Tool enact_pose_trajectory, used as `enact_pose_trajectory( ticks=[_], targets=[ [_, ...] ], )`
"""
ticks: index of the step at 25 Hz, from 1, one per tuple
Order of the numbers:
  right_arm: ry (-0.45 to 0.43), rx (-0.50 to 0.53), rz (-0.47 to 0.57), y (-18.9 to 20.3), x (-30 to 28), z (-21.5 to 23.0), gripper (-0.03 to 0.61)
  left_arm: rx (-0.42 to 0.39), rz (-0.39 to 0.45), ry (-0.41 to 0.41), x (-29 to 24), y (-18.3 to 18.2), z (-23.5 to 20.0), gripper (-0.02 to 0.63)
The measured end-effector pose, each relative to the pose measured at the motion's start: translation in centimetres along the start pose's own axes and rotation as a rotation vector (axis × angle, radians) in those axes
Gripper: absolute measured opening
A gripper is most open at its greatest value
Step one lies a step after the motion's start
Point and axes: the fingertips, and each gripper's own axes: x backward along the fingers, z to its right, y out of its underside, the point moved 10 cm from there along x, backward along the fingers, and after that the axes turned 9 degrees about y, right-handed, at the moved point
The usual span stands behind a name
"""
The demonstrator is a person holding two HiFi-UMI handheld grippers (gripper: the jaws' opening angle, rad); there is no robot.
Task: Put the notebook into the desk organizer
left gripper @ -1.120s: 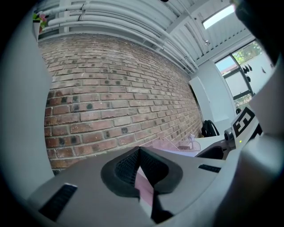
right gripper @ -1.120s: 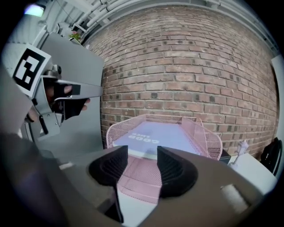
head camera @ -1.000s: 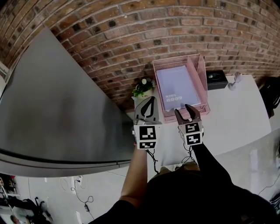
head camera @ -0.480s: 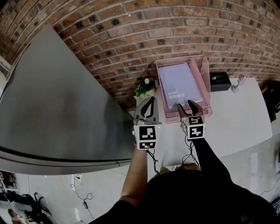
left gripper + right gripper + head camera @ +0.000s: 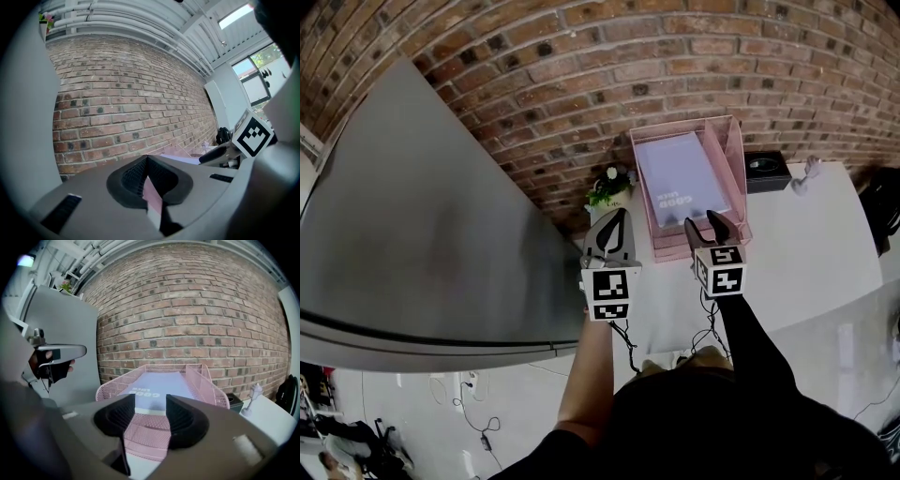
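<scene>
The lavender notebook (image 5: 680, 178) lies flat inside the pink mesh desk organizer (image 5: 741, 192) against the brick wall. In the right gripper view the notebook (image 5: 157, 384) rests on the organizer's mesh floor (image 5: 150, 437). My right gripper (image 5: 705, 223) hovers at the organizer's near edge, open, with nothing between its fingers. My left gripper (image 5: 617, 217) is held to the organizer's left, above the table, jaws shut and empty. In the left gripper view the left gripper (image 5: 146, 158) points at the brick wall.
A small potted plant (image 5: 607, 187) stands left of the organizer. A black box (image 5: 766, 172) and a small pale object (image 5: 806, 171) sit to its right on the white table (image 5: 816, 253). A tall grey cabinet (image 5: 422, 234) fills the left side.
My right gripper has drifted slightly to the right at the organizer's front edge. The notebook stays in the organizer, and the left gripper has hardly moved.
</scene>
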Motion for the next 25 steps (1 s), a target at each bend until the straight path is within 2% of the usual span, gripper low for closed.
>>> enact_pose_trajectory(
  ticks=[10, 14, 20, 25],
  targets=[
    [0.081, 0.071, 0.150, -3.3, 6.3, -0.1, 0.209, -0.001, 0.028, 0.004, 4.9, -1.0, -0.4, 0.008],
    [0.103, 0.172, 0.224, -4.1, 9.8, -1.1, 0.209, -0.004, 0.033, 0.011, 7.8, -1.2, 0.1, 0.008],
    [0.047, 0.147, 0.349, -5.0, 15.2, -2.1, 0.209, -0.018, 0.057, 0.029, 11.1, -1.3, 1.1, 0.008],
    [0.060, 0.129, 0.381, -4.7, 18.1, -2.7, 0.209, -0.025, 0.090, 0.056, 13.0, -1.7, 2.5, 0.008]
  ],
)
